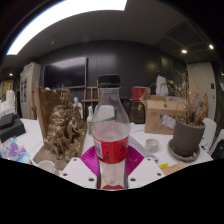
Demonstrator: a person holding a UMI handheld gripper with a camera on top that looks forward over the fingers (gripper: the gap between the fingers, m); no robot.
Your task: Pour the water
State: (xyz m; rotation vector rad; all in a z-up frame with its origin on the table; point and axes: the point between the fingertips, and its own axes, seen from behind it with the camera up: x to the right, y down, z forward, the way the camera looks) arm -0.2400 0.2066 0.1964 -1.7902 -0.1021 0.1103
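Gripper view: upright bottle [110,128], neck up, long axis vertical, pinched between the hand-held gripper [111,160] pads.

- Overall light: dim room with dark walls; nearer things moderately lit.
- Source: long white ceiling light strip [65,14], blown out to plain white; small round ceiling spotlight [183,51] farther back.
- Glare: pale highlights on the clear plastic bottle with red liquid [111,135].
- Distortion: strong fisheye curve; light strip and white bench [150,163] edge bow.
- Focus: soft throughout; far clutter indistinct.
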